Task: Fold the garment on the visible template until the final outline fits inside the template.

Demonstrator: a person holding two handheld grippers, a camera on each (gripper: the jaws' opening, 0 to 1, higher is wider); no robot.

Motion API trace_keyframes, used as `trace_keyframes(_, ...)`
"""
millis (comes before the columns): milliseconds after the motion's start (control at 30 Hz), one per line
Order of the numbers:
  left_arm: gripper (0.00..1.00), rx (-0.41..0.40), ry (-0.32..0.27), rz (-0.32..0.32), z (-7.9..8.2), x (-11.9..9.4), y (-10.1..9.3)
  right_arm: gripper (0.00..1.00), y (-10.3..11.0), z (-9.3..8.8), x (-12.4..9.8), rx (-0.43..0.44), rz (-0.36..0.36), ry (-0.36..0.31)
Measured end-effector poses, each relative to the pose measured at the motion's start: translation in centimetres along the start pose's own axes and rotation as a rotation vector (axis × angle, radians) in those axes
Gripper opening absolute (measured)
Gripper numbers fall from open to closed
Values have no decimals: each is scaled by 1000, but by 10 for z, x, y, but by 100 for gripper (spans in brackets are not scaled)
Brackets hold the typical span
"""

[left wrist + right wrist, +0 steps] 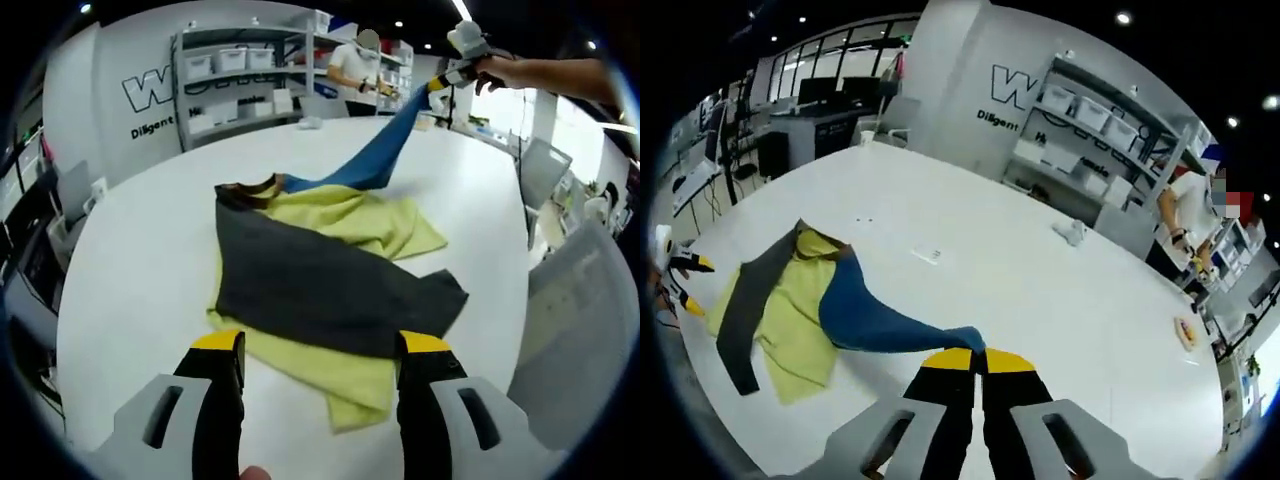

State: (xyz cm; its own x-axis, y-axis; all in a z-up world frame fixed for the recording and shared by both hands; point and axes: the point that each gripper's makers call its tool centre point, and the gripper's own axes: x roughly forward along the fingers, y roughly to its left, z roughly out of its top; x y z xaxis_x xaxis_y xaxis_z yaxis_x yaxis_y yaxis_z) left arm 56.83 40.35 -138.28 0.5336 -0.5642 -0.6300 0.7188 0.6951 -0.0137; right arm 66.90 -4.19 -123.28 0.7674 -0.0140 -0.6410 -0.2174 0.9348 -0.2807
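Garment on the white desk (130,270), 1 blue part lifted by the right gripper.

In the left gripper view we see the left gripper (320,352) with its 2 yellow-tipped jaws wide apart and holding nothing, just short of the garment (330,285), whose dark grey panel lies across yellow-green fabric in the middle of the desk. In the right gripper view the right gripper (978,358) has its jaws closed together on the end of the blue sleeve (875,320), which stretches taut up from the garment. We also note shelves (1090,125) with bins and a person (358,70) behind the desk.
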Motion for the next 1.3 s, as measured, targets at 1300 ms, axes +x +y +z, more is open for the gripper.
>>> trace_keyframes(1300, 57, 9, 85, 9, -1, 16, -38, 0, -24, -106, 79, 105, 102, 227)
